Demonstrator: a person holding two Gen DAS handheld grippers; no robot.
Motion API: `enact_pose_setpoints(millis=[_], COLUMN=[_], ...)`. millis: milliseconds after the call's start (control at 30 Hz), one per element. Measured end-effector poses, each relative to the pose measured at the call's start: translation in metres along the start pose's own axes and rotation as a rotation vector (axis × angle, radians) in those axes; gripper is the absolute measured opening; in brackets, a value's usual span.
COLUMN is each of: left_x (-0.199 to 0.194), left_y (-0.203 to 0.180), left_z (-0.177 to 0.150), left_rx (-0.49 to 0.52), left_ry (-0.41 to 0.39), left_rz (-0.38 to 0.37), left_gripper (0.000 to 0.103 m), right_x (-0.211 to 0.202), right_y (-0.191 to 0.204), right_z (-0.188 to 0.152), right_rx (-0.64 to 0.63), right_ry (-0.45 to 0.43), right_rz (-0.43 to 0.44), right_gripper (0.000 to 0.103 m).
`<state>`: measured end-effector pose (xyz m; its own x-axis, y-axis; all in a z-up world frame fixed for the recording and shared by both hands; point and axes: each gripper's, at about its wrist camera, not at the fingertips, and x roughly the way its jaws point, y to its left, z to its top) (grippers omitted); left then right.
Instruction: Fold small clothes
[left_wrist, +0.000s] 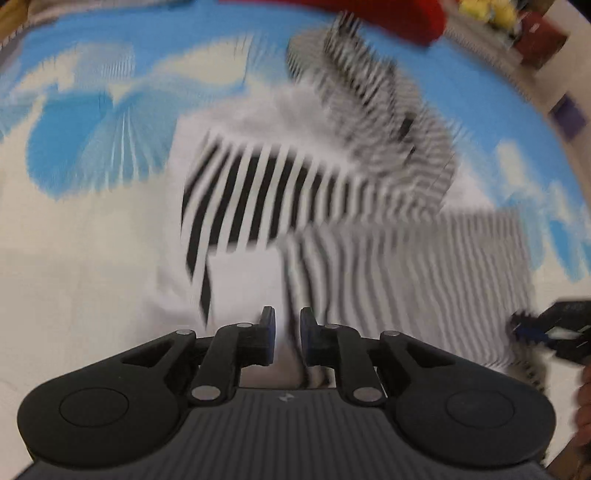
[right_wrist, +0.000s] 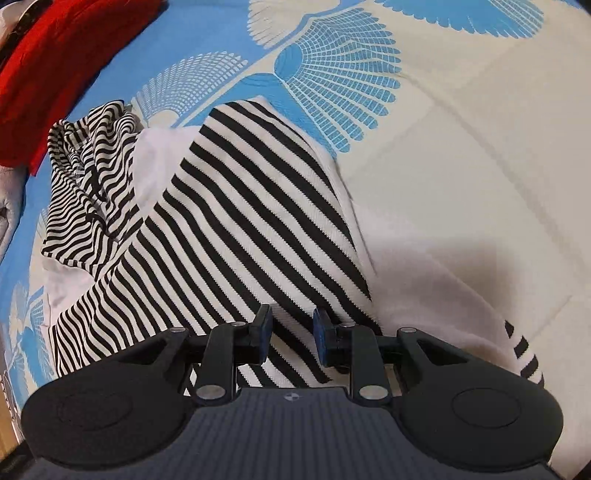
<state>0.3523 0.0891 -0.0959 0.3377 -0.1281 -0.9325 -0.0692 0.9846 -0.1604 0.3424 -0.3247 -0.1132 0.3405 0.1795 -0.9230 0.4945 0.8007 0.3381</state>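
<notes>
A black-and-white striped garment lies spread on the bed; its broad-striped panel (right_wrist: 258, 206) crosses the middle of the right wrist view. A crumpled fine-striped part (right_wrist: 88, 177) lies to the left, and white fabric (right_wrist: 443, 295) spreads to the right. My right gripper (right_wrist: 291, 332) is open just above the broad stripes, which run unbroken through the gap. The left wrist view is motion-blurred: the striped garment (left_wrist: 258, 199) lies ahead. My left gripper (left_wrist: 288, 332) shows a narrow gap over white cloth (left_wrist: 243, 288), with no clear pinch. The right gripper (left_wrist: 524, 328) shows at the right edge.
The bedsheet (right_wrist: 480, 147) is cream with blue fan prints. A red cloth (right_wrist: 55, 74) lies at the far left corner, and the same red cloth (left_wrist: 388, 18) shows at the top of the left wrist view. A hand (left_wrist: 585, 406) shows at that view's right edge.
</notes>
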Motion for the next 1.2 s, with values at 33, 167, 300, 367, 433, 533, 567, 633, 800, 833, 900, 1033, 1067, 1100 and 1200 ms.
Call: enact_pose_setpoints(millis=[33,167,300,367,433,533,567,633,800,833,900,1033,1067,1100,1200], left_x=[0.01,0.004,-0.01,0.007,0.017,0.0,-0.011,-0.025,-0.051,-0.055,-0.059,-0.075,-0.076,-0.078,-0.08], left_y=[0.0,-0.003,0.0,0.007,0.015,0.01,0.006,-0.003,-0.013,-0.014,-0.016,-0.019,-0.02,-0.02,-0.02], left_z=[-0.003,-0.002,0.006,0.004,0.002,0.008,0.012,0.015,0.027,0.029,0.034,0.038,0.04,0.041,0.044], left_rx=[0.008,0.032,0.009,-0.001,-0.039,-0.025,-0.004,0.031,-0.006,-0.015,-0.025,-0.031,-0.031,-0.03,-0.041], left_ry=[0.04,0.009,-0.104,-0.029,0.016,-0.048,-0.101,-0.193,-0.366,-0.393,-0.443,-0.539,-0.563,-0.581,-0.603], left_rz=[0.027,0.044,0.064,0.131,0.132,0.131,0.136,0.155,0.156,0.162,0.185,0.21,0.218,0.234,0.258], left_gripper=[0.015,0.019,0.032,0.032,0.032,0.032,0.032,0.033,0.041,0.043,0.051,0.056,0.056,0.057,0.057], right_x=[-0.001,0.01,0.004,-0.002,0.0,0.006,0.002,-0.015,-0.069,-0.076,-0.088,-0.1,-0.102,-0.103,-0.106], right_y=[0.001,0.0,0.001,0.007,0.005,-0.008,-0.007,0.003,0.04,0.044,0.054,0.069,0.072,0.073,0.078], right_z=[-0.001,0.0,0.0,0.001,0.003,0.006,0.008,0.011,0.017,0.017,0.016,0.013,0.013,0.013,0.012], right_rx=[-0.009,-0.029,-0.033,-0.068,-0.075,-0.005,0.006,-0.03,-0.23,-0.27,-0.326,-0.405,-0.417,-0.432,-0.465], right_ry=[-0.002,0.048,0.032,-0.007,-0.008,0.032,0.029,-0.018,-0.2,-0.227,-0.281,-0.343,-0.351,-0.359,-0.374], right_rz=[0.004,0.036,0.024,0.045,0.024,-0.009,-0.006,0.023,0.073,0.078,0.077,0.072,0.07,0.069,0.063], right_gripper=[0.025,0.032,0.032,0.033,0.033,0.033,0.034,0.034,0.035,0.036,0.036,0.036,0.036,0.036,0.036])
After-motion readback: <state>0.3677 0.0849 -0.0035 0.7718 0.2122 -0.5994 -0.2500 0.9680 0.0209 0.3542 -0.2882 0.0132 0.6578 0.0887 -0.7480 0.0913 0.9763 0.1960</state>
